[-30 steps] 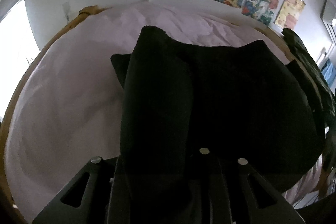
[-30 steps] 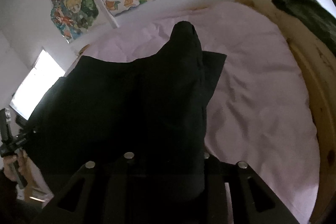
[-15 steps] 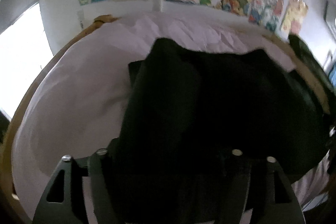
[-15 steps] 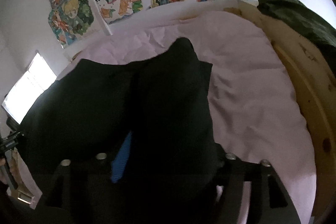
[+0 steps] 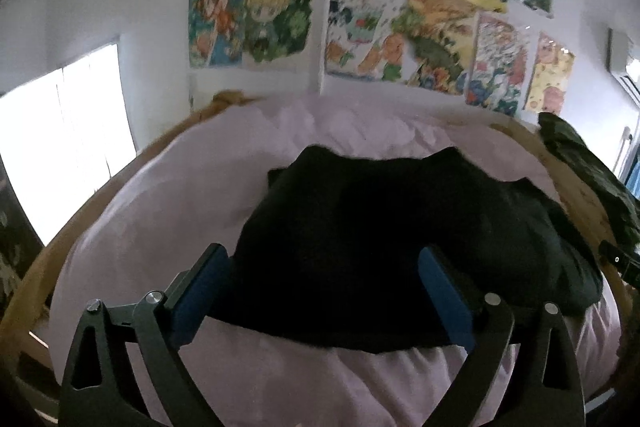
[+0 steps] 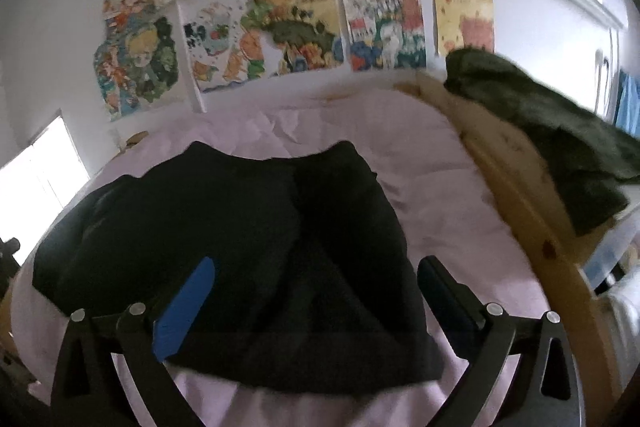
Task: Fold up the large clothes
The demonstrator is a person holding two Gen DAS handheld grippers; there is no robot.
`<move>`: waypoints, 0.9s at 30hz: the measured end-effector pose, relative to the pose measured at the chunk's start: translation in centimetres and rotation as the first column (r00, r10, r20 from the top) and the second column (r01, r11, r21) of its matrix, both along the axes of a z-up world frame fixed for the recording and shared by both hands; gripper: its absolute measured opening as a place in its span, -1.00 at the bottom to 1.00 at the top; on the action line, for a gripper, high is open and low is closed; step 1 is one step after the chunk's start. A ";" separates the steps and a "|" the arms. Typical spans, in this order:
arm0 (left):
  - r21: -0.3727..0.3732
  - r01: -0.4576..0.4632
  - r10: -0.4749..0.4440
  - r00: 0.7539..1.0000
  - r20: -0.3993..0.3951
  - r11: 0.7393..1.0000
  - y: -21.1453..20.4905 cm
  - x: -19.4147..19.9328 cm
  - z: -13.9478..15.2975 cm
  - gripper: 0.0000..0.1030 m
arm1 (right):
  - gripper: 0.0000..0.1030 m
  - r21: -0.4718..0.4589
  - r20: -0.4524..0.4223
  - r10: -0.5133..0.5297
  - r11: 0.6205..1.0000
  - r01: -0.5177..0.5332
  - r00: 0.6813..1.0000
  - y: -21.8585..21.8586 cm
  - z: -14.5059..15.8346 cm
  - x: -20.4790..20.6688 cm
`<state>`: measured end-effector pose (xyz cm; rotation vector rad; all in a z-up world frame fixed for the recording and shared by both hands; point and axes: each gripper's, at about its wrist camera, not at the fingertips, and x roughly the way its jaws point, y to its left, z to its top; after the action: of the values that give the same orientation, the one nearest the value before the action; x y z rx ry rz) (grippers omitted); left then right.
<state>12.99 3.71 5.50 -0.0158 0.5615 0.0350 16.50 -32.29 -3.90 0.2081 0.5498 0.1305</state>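
Black garment (image 5: 380, 239) folded (on pink sheet (image 5: 160, 227))

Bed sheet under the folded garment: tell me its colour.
Pale pink, plain and creased bed sheet; it shows best in the right wrist view.

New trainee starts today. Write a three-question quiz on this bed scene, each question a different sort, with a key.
1. True or false: the black garment lies on the pink bedsheet, and neither gripper has it clamped.
2. Multiple choice: where is the dark green garment? A) under the black one B) draped over the wooden bed frame at the right C) between blue pads
3. Fill in: the wall behind the bed is covered with colourful ____.

Key
1. True: left gripper and right gripper are opening, with nothing pressed between the pads.
2. B
3. posters
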 end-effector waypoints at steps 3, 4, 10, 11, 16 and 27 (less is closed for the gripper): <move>0.038 0.020 -0.022 0.998 0.059 0.999 -1.8 -2.0 0.0 0.84 | 1.00 -0.040 0.053 0.006 0.999 -0.004 0.999 1.1 0.9 -2.4; 0.055 0.021 -0.025 0.996 0.082 0.998 -2.3 -2.8 0.0 0.85 | 1.00 -0.053 0.071 0.009 0.999 -0.006 0.997 1.6 1.2 -3.2; 0.083 0.025 -0.039 0.985 0.170 0.996 -3.5 -6.2 -0.5 0.86 | 1.00 -0.123 0.154 0.031 0.992 -0.012 0.988 3.9 2.0 -6.8; 0.082 0.022 -0.036 0.983 0.180 0.996 -3.5 -6.5 -0.6 0.86 | 1.00 -0.130 0.162 0.036 0.991 -0.015 0.986 4.2 2.0 -7.2; 0.080 0.015 -0.031 0.980 0.199 0.997 -3.7 -8.4 -1.2 0.86 | 1.00 -0.141 0.193 0.053 0.990 -0.026 0.980 5.3 1.9 -9.1; 0.121 0.019 -0.030 0.995 0.094 0.992 -5.3 -10.9 -5.0 0.86 | 1.00 -0.076 0.195 0.089 0.994 -0.075 0.977 7.1 -0.3 -14.1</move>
<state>2.10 -1.55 0.48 0.1061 0.4631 0.0440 2.37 -25.23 -4.24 0.1044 0.3640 0.2101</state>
